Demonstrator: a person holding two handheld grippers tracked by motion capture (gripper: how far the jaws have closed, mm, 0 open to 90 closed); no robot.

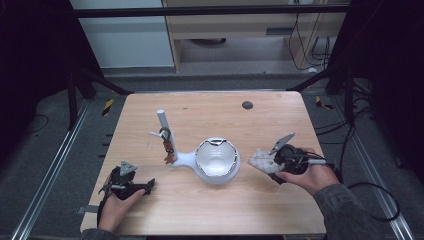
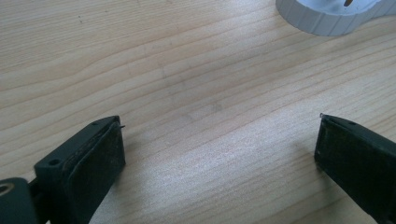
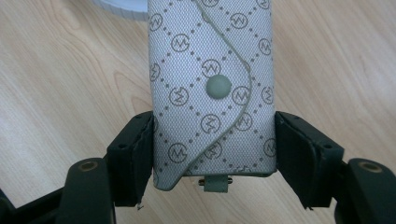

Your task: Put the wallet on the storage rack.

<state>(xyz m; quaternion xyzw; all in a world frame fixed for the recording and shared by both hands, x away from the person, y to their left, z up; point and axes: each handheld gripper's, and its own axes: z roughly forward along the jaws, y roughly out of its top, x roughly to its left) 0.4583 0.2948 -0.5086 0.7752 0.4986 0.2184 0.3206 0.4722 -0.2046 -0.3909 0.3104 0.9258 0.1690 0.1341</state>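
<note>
While right claw [image 3: 214, 140] clamps the monogram pouch [image 3: 212, 88] by its sides just right of the white bowl stand [image 1: 216, 161], a thin grip risks a slip; left claw [image 2: 219, 158] idles apart over near-left desk [image 2: 187, 84].

The high view looked forward and down from above the near edge of the pale wooden worktop [image 1: 210, 210], taking in all four corners. Each tongs camera sat low and close over the wood grain, looking along its own jaws. All three views shared the ribbed white round stand [image 1: 218, 172] [image 2: 327, 21] [image 3: 121, 5].
</note>
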